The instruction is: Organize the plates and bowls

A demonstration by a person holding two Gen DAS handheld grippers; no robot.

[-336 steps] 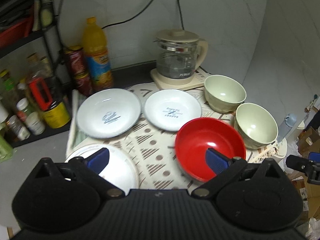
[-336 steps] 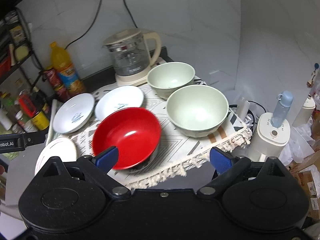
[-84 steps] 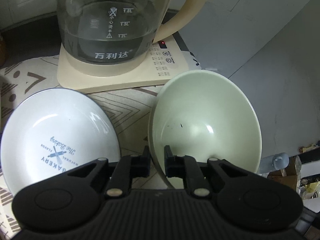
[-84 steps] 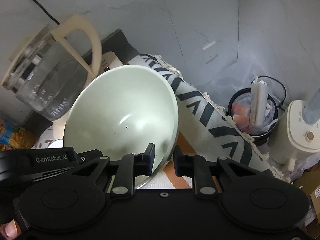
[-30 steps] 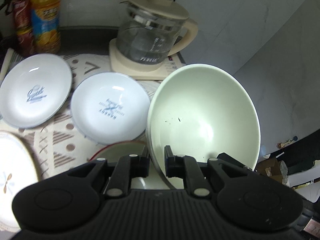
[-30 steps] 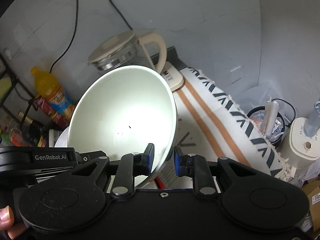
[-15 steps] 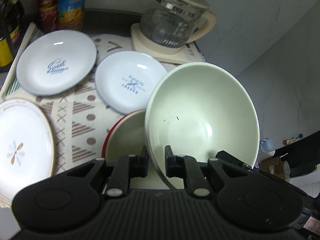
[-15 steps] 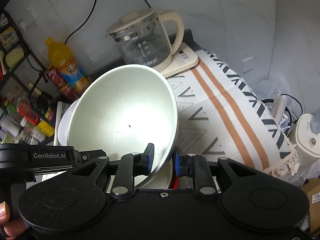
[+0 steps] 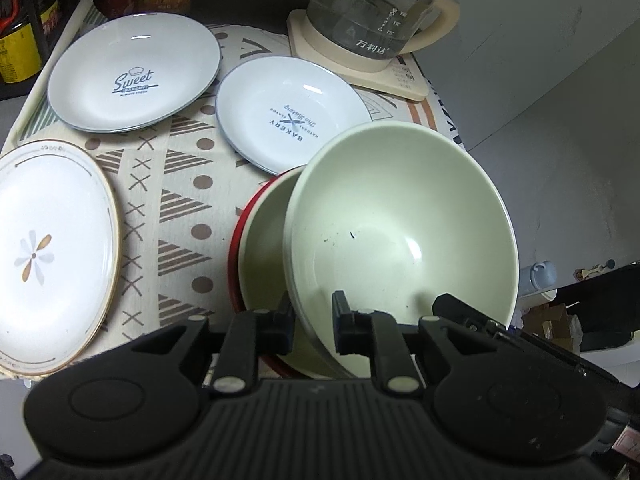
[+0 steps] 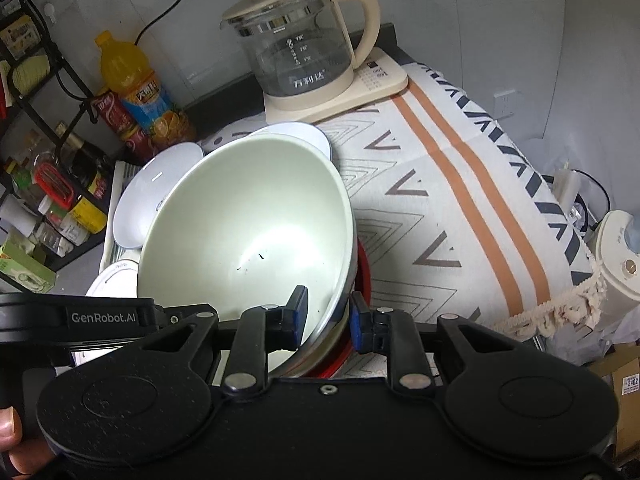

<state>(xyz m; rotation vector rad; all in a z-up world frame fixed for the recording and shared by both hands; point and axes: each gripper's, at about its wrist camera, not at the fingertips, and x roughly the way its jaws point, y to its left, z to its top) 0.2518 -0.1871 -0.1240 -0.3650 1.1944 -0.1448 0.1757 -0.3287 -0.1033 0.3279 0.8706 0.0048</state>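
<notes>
A pale green bowl (image 9: 400,236) is held at its rim by both grippers, tilted over a second green bowl (image 9: 264,256) that sits inside the red bowl (image 9: 236,248). My left gripper (image 9: 313,318) is shut on its near rim. My right gripper (image 10: 327,316) is shut on the same bowl (image 10: 248,236) at its right rim; the red bowl (image 10: 362,276) shows beneath. Two white plates with blue print (image 9: 134,72) (image 9: 290,114) and a flower plate (image 9: 48,252) lie on the cloth.
A glass kettle on a cream base (image 9: 368,20) (image 10: 304,44) stands at the back. Bottles and cans (image 10: 132,92) and a rack of jars (image 10: 52,196) are at the back left. The striped cloth (image 10: 452,200) hangs over the right edge beside a white appliance (image 10: 620,256).
Both grippers have carried the green bowl back from beside the kettle and lowered it over the green bowl in the red bowl. The grip is unchanged.
</notes>
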